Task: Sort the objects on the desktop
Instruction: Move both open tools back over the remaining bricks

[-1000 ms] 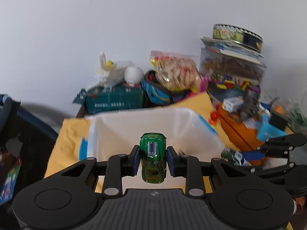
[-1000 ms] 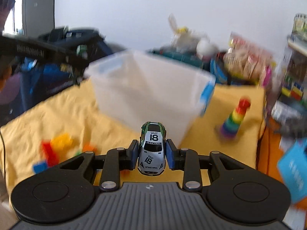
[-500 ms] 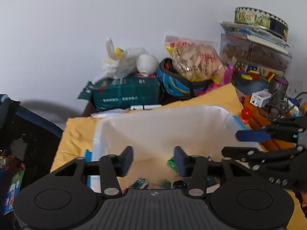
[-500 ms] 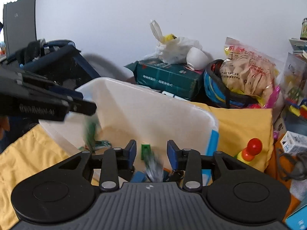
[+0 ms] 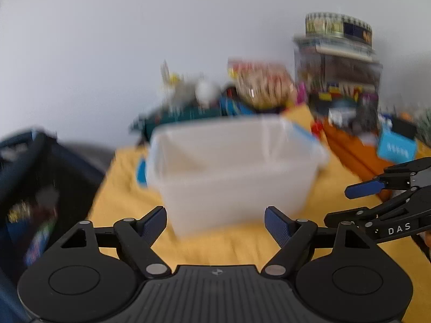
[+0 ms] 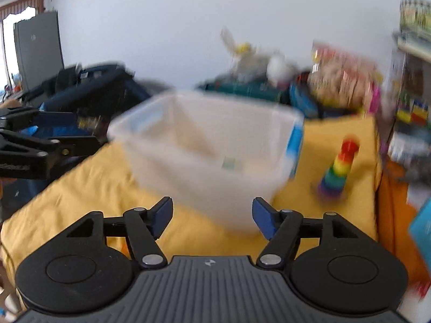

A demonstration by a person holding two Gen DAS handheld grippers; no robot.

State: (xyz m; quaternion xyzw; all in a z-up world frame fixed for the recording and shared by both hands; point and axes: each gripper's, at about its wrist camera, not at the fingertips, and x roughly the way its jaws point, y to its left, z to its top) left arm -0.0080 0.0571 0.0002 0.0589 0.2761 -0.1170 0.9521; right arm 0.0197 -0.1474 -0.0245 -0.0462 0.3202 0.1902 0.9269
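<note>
A translucent white bin with blue handles stands on the yellow cloth, blurred in both views. My left gripper is in front of its near wall, its jaws opening wide with nothing between them. My right gripper faces the bin from the other side. Its jaws are also opening and hold nothing. A faint green patch shows through the bin wall. No toy car is visible. The right gripper reaches in from the right edge of the left wrist view.
A rainbow stacking toy stands on the cloth right of the bin. Behind the bin lie a green box, a snack bag and stacked boxes. A dark bag is at the left.
Each gripper held a toy car a second ago, and both let go over the bin. The jaws have spread wide, and both grippers have drawn back and down from the bin.
</note>
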